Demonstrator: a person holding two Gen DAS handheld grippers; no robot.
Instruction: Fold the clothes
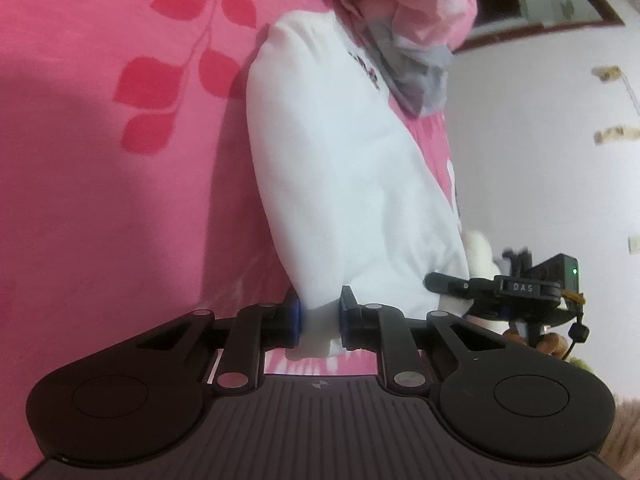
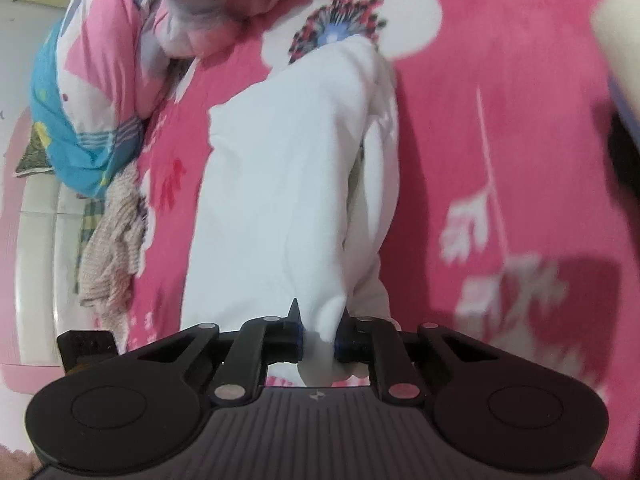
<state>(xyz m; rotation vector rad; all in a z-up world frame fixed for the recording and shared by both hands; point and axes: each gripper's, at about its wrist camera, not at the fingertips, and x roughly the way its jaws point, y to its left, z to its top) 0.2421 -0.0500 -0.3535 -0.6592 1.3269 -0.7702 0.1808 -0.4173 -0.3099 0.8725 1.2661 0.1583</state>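
- left gripper (image 1: 319,322): its blue pads pinch a near edge of the white garment (image 1: 340,184).
- right gripper (image 2: 319,338): pads likewise clamped on a bunched near edge of the white garment (image 2: 280,200).
- the garment stretches away from both over the pink floral bedsheet (image 2: 500,100).
- far beyond, a heap of pink and grey bedding (image 2: 192,12); at far left, a blue patterned bundle (image 2: 72,120).

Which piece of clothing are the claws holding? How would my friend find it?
Look at the big pink flowery bedsheet. Lying on it is the white garment, with the left claw and right claw each pinching its near edge. It is plain white, unlike the pink-and-blue bedding pile and the beige checked cloth nearby.
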